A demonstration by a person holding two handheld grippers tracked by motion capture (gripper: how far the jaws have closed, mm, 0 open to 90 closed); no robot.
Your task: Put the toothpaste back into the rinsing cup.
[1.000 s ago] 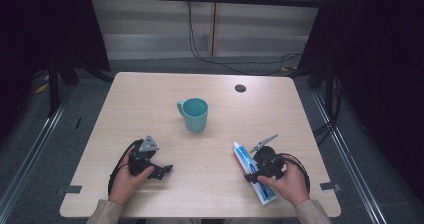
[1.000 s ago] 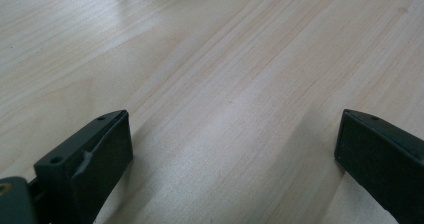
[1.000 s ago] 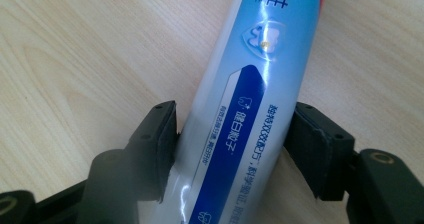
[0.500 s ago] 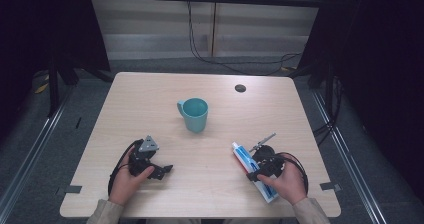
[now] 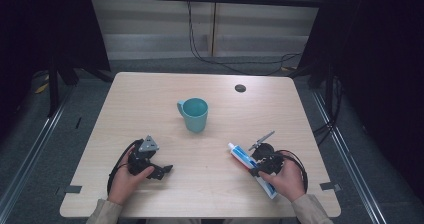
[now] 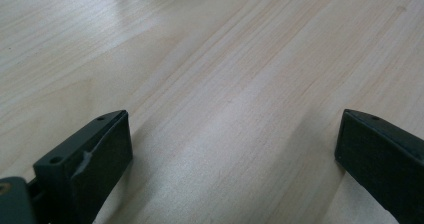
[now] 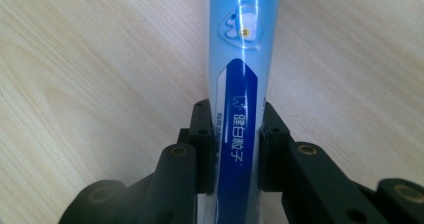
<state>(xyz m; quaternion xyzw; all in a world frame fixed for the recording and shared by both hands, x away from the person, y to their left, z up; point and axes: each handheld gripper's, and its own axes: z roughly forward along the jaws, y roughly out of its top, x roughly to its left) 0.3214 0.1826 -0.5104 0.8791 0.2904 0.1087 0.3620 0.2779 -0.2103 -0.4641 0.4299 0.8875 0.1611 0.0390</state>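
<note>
Right gripper just clamped on blue-and-white toothpaste tube, left gripper spread wide.

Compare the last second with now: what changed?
The right gripper has just been closing its jaws, and they now clamp the toothpaste tube where it lies on the table. The left gripper stays open on bare wood, and the teal mug has not moved.

Lab recording booth: bare wooden table, black curtains around, cables along grey floor.
</note>
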